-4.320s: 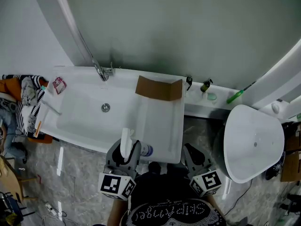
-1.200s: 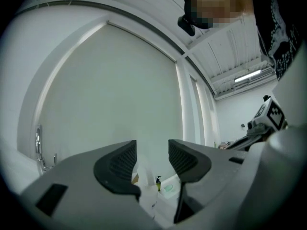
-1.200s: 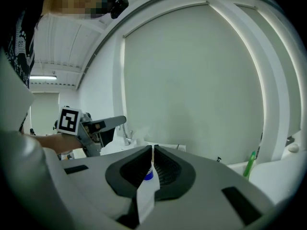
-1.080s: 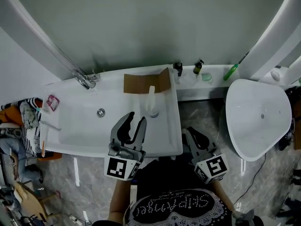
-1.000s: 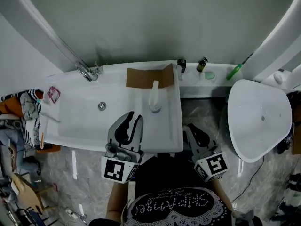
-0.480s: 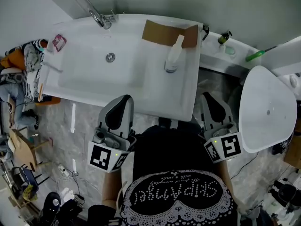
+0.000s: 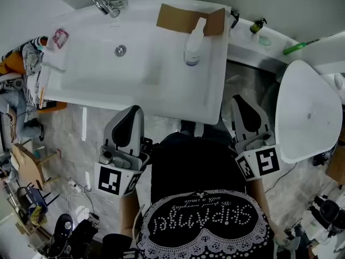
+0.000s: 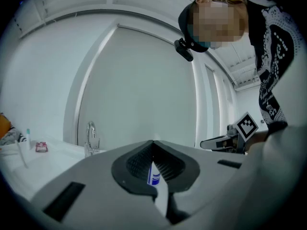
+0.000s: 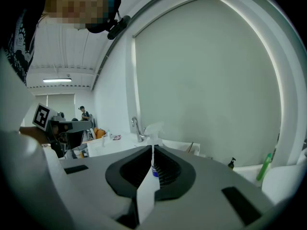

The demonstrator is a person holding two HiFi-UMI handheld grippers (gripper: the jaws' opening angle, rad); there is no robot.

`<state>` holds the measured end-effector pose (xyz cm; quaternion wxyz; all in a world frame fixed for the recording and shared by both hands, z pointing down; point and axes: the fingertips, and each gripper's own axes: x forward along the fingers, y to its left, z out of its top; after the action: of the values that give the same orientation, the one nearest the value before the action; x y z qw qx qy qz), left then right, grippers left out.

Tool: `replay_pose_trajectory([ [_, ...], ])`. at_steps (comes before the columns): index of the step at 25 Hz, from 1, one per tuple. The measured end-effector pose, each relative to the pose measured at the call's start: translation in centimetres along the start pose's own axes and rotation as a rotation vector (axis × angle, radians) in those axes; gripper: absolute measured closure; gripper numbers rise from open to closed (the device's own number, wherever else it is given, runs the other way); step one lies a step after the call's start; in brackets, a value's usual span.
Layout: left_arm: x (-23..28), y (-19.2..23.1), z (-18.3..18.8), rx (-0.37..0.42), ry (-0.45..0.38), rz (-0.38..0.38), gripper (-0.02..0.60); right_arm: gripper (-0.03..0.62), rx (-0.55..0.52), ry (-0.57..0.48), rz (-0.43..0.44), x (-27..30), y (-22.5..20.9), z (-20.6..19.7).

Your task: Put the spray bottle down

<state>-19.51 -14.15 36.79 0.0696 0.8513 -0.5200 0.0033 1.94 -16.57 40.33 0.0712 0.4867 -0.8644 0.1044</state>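
Observation:
The white spray bottle [image 7: 193,41] with a blue label stands upright on the flat right part of the white washbasin [image 7: 161,90], in front of a brown cardboard piece [image 7: 186,18]. My left gripper [image 7: 133,111] is shut and holds nothing; it hangs below the basin's front edge, well short of the bottle. In the left gripper view the jaws [image 8: 153,143] meet, and the bottle's label [image 8: 153,177] shows far beyond them. My right gripper [image 7: 240,100] is shut and empty, right of the basin. The bottle's nozzle [image 9: 152,128] shows past its tips [image 9: 152,148].
A chrome faucet [image 7: 107,5] and a drain [image 7: 121,50] mark the bowl at the left. Small bottles [image 7: 257,25] and a green item [image 7: 296,48] stand on the ledge behind. A white oval fixture [image 7: 308,112] is at the right, clothes [image 7: 21,63] at the left.
The left gripper, open just behind the standing bottle a second ago, has shut and pulled back off the basin toward the person. The bottle stays put. The right gripper has barely moved.

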Motion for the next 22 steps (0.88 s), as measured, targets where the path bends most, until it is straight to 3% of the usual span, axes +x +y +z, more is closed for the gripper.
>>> replay_pose_trajectory([
  [14,-0.12,0.11,-0.01,-0.01,-0.019,-0.001,0.577,0.566,0.005,0.005,-0.013,-0.89,0.24,-0.61],
  [22,0.52,-0.35,0.07,-0.019,-0.023,-0.047,0.577,0.566,-0.008,0.017,-0.013,-0.63,0.42,-0.52],
])
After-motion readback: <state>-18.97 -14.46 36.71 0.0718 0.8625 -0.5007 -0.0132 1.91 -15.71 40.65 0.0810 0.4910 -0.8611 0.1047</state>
